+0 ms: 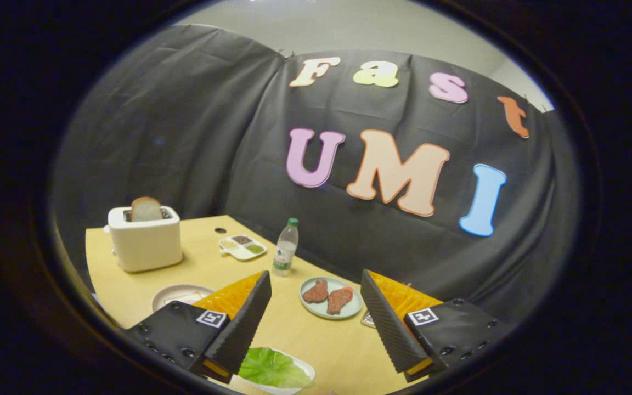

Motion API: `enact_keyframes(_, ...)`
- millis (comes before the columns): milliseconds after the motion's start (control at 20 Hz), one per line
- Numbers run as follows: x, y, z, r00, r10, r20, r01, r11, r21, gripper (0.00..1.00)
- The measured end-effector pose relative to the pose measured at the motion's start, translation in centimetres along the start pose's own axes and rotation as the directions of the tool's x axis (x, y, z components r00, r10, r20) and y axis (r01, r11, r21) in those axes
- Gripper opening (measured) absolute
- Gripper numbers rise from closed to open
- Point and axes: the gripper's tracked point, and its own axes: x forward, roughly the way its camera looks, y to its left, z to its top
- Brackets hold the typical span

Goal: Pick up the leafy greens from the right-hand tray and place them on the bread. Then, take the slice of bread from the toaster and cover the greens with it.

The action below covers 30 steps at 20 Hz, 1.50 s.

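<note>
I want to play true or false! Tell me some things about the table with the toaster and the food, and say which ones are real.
1. A slice of bread sticks up out of the toaster. True.
2. The gripper is squeezing the leafy green. False: its jaws stand wide open, holding nothing, and the leaf lies in a white dish near the base of the jaws.
3. The plate between the jaws holds two reddish-brown pieces of meat. True.
4. The water bottle is lying on its side. False: it stands upright, beside the small divided tray.
5. The toaster is black. False: it is white.
</note>
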Motion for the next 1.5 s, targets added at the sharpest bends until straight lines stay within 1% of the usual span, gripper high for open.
enact_keyframes(150,0.9,0.5,-3.2,0.992,0.095,-0.080,-0.095,0.995,0.006,1.00)
enact_keyframes(250,1.1,0.4,-5.1,0.983,0.134,-0.125,-0.136,0.991,-0.009,1.00)
enact_keyframes(500,1.6,0.9,-9.6,0.945,0.233,-0.227,-0.250,0.967,-0.048,0.99)
enact_keyframes(550,1.5,1.2,-10.5,0.933,0.259,-0.249,-0.279,0.959,-0.050,0.99)
enact_keyframes(650,1.4,2.0,-13.1,0.895,0.316,-0.316,-0.343,0.939,-0.035,0.99)
enact_keyframes(850,1.4,2.9,-17.1,0.829,0.381,-0.409,-0.435,0.900,-0.043,0.99)
enact_keyframes(1000,0.8,4.6,-19.6,0.760,0.446,-0.473,-0.511,0.860,-0.010,0.99)
enact_keyframes(1150,0.0,5.7,-22.2,0.695,0.478,-0.538,-0.566,0.824,0.002,0.99)
enact_keyframes(1250,0.0,6.4,-23.5,0.660,0.496,-0.563,-0.591,0.806,0.018,0.99)
enact_keyframes(1350,0.0,6.7,-25.3,0.628,0.502,-0.595,-0.601,0.799,0.040,0.99)
enact_keyframes(1500,0.1,7.6,-26.8,0.587,0.521,-0.620,-0.613,0.786,0.081,0.99)
